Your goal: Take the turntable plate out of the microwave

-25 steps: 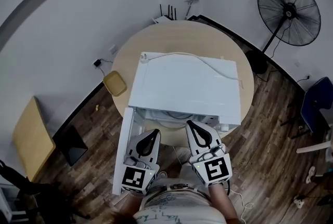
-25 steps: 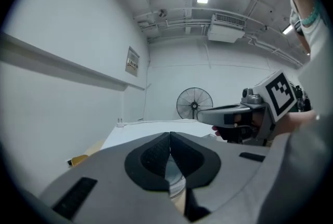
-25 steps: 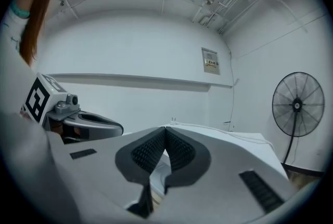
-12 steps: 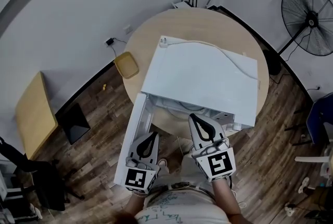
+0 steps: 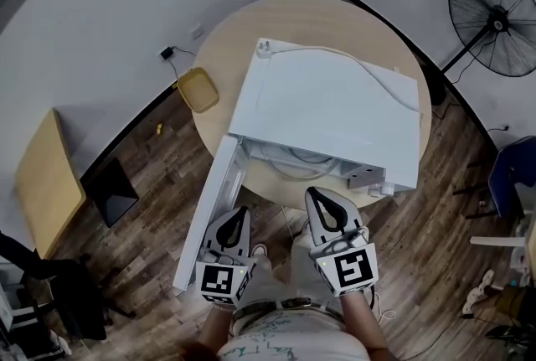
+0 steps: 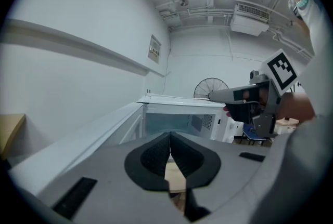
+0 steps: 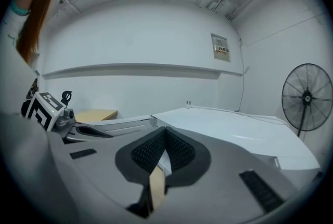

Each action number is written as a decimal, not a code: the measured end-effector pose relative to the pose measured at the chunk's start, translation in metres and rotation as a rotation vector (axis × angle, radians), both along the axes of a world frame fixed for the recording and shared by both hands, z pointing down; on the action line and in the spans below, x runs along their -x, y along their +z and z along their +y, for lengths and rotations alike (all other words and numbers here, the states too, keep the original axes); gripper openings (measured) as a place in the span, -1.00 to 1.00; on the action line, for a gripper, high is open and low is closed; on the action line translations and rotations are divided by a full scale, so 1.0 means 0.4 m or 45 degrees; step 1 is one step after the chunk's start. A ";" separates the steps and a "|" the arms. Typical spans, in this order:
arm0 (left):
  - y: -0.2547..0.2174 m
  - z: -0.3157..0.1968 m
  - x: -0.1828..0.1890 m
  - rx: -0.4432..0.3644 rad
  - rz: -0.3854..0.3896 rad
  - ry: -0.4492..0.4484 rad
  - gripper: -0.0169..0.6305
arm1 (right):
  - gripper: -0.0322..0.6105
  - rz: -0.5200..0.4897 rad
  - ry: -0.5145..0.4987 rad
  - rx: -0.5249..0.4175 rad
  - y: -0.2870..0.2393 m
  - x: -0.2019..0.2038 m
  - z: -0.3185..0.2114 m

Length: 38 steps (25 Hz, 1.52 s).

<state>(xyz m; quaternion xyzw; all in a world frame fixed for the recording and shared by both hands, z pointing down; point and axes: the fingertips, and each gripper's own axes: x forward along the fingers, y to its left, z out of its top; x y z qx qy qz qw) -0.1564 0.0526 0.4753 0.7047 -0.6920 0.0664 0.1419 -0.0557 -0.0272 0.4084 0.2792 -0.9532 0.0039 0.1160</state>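
The white microwave (image 5: 335,112) stands on a round wooden table (image 5: 243,37), its door (image 5: 209,213) swung open towards me at the left. In the open front I see a curved pale rim, the turntable plate (image 5: 298,163), mostly hidden under the top. My left gripper (image 5: 236,215) is shut and empty, beside the door and short of the opening. My right gripper (image 5: 322,197) is also shut and empty, just in front of the table's edge. In the left gripper view the cavity (image 6: 177,120) lies straight ahead of the jaws, with the right gripper (image 6: 234,96) at the right.
A yellow dish (image 5: 198,90) sits at the table's left edge. A white cord (image 5: 378,85) lies over the microwave's top. A standing fan (image 5: 494,20) is at the back right, a blue chair (image 5: 515,175) at the right, a low wooden table (image 5: 46,183) at the left.
Both grippers have drawn back from the microwave's front towards me and sunk lower; a gap now shows between their tips and the opening. Both jaws stayed shut.
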 end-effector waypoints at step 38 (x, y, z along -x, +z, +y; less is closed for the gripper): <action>0.104 -0.321 -0.086 0.063 0.113 0.350 -0.91 | -0.93 0.096 0.391 0.102 0.263 -0.121 -0.121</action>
